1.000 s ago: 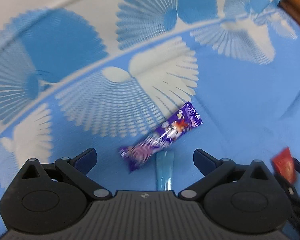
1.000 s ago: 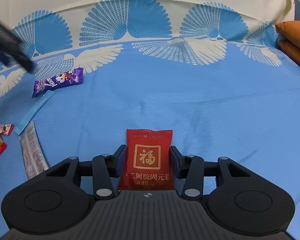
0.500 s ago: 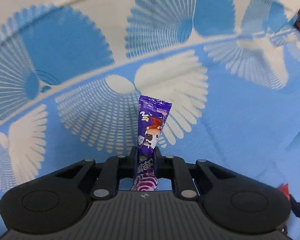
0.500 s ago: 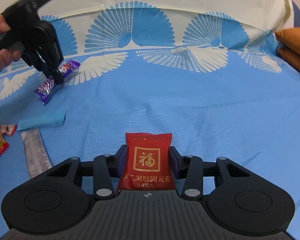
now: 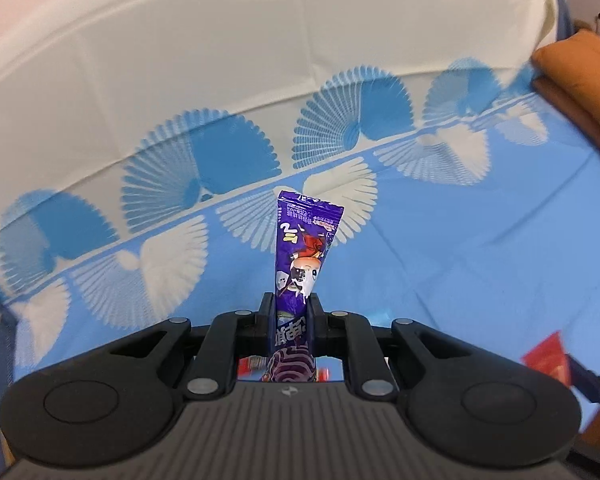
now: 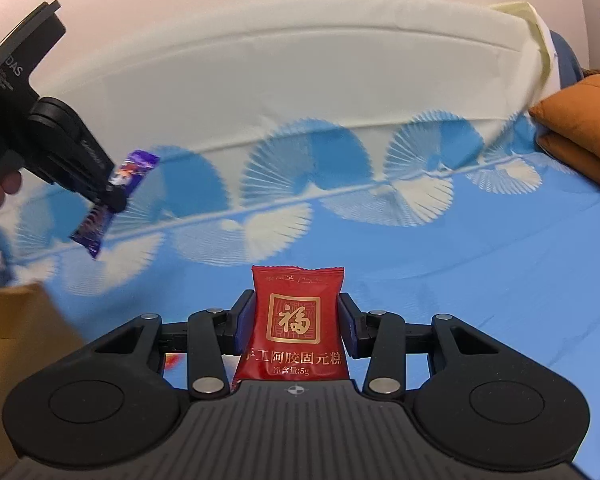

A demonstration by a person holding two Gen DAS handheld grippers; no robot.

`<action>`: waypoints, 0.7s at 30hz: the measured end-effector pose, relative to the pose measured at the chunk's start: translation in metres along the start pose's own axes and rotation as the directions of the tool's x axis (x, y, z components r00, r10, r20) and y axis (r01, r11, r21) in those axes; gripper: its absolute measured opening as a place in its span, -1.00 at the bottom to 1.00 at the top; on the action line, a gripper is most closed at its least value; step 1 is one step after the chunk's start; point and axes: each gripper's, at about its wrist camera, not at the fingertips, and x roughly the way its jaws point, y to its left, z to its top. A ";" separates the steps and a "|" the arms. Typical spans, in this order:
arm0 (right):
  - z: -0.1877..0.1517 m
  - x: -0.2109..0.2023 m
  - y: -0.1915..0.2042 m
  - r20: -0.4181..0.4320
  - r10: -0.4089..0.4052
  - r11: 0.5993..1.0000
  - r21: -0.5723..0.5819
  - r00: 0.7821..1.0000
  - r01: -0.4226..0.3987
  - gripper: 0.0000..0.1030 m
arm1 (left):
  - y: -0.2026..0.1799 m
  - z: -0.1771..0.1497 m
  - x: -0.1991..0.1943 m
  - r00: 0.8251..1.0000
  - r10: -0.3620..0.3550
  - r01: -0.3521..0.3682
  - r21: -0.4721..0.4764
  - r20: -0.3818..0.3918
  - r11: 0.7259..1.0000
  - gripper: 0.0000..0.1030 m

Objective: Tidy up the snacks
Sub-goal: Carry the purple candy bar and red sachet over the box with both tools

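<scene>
Both snacks are riding in the air above the blue patterned cloth [image 6: 460, 248].

The left gripper [image 5: 291, 312] jaws are pinching the purple snack stick [image 5: 302, 256] nearly shut around its lower part; its long free end is likely wagging and could slide out. The right gripper [image 6: 296, 320] jaws, partway open, are squeezing the red packet [image 6: 296, 320] by its edges, which may buckle and drop short of the cardboard box [image 6: 16, 320].
</scene>
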 end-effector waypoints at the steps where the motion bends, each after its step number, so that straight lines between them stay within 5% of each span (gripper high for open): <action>1: 0.000 -0.016 0.013 0.005 0.017 1.000 -0.003 1.000 -0.017 -0.12 | 0.002 -0.008 -0.016 1.000 -0.001 0.001 -0.004 0.009 1.000 -0.69; 11: -0.013 -0.129 0.119 -0.006 0.210 0.976 -0.063 0.978 -0.210 -0.11 | 0.056 -0.114 -0.167 0.997 0.033 -0.025 -0.106 0.068 0.994 -0.69; 21: -0.049 -0.200 0.213 -0.114 0.411 0.891 -0.159 0.904 -0.425 -0.11 | 0.137 -0.259 -0.243 0.988 0.153 -0.151 -0.272 -0.014 0.950 -0.69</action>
